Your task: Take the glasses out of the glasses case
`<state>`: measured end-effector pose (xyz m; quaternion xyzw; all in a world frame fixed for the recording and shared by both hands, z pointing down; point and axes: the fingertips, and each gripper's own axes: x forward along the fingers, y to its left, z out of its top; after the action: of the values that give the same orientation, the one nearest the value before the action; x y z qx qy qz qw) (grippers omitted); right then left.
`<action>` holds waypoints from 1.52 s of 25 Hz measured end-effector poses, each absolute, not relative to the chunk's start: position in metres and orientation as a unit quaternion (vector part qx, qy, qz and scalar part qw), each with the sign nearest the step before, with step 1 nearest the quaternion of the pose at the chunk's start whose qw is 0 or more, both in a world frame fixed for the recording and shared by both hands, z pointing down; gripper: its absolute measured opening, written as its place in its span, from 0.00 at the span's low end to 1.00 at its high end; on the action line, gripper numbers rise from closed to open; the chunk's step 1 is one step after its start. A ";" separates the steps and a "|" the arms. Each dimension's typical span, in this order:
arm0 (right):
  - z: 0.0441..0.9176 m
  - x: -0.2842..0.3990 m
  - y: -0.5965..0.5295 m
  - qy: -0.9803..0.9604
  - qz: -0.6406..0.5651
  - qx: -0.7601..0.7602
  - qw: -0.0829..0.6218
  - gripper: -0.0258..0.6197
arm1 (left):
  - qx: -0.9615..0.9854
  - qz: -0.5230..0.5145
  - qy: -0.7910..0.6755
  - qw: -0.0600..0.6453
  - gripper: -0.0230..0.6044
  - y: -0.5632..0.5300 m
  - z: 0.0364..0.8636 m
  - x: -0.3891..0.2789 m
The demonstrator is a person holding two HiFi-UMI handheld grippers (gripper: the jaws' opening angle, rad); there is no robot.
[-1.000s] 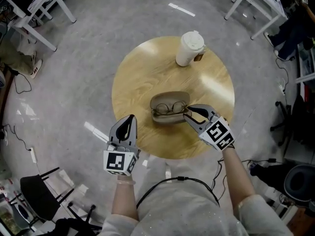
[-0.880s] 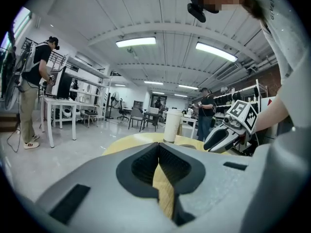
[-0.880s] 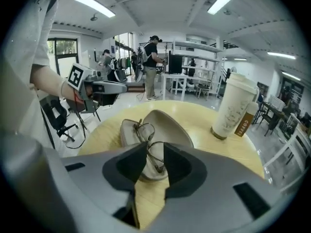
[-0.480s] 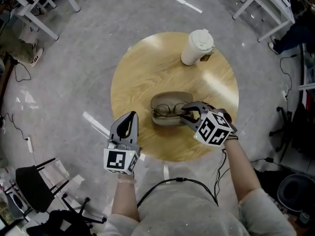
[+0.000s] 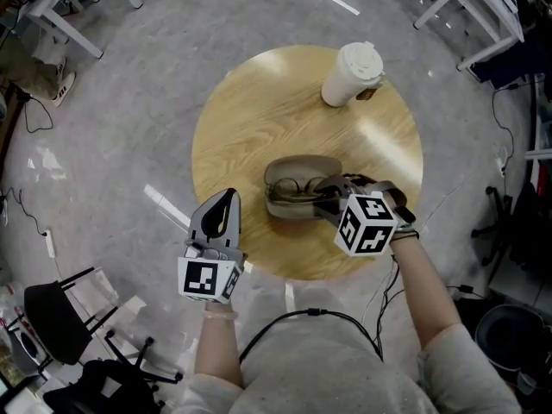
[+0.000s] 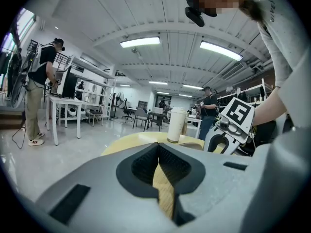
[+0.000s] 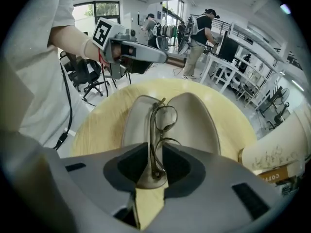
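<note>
From the head view, a round table (image 5: pixel 250 119) of pale, straight-grained wood stands on a glossy grey floor (image 5: pixel 129 102). A white lidded paper cup (image 5: pixel 352 74) sits near its far right edge. At the middle lies the glasses case (image 5: pixel 293 213), a smooth beige oval shell that is open, with the thin-wired, round-lensed glasses (image 5: pixel 297 185) resting inside it. The right gripper (image 5: pixel 326 198), matte grey plastic with a black-and-white marker cube, points steeply down at the case's right end. The left gripper (image 5: pixel 222 203) hangs off the table's near left edge, well apart from the case. In the left gripper view, the ribbed black pads meet in one seam with nothing between them, the yellow tabletop showing through the slot below. The cup rises beyond, and a person (image 6: pixel 39 86) stands by a white desk (image 6: pixel 63 110) far to the left. In the right gripper view, the jaws have just been closing and now flank the near end of the glasses, the pads' edges lying against the metal frame on both sides. The glasses stand on edge along the hinge line between the case's two rounded halves.
</note>
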<state>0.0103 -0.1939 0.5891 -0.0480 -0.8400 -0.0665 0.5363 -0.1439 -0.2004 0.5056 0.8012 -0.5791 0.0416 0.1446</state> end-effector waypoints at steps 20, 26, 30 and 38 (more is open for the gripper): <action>0.605 0.007 -0.182 -0.815 -0.106 -0.079 0.564 0.09 | 0.794 0.035 -0.588 0.149 0.04 -0.189 0.508 -0.151; 0.591 0.006 -0.185 -0.824 -0.117 -0.073 0.549 0.09 | 0.796 0.033 -0.589 0.139 0.04 -0.190 0.498 -0.149; 0.581 0.007 -0.184 -0.831 -0.118 -0.067 0.540 0.08 | 0.798 0.030 -0.587 0.133 0.04 -0.190 0.490 -0.146; 0.568 0.010 -0.184 -0.842 -0.121 -0.045 0.524 0.08 | 0.801 0.030 -0.585 0.122 0.04 -0.189 0.481 -0.144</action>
<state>0.0095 -0.1835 0.5681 -0.0451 -0.8416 -0.1214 0.5243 -0.1442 -0.1891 0.4811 0.8013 -0.5850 0.0296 0.1216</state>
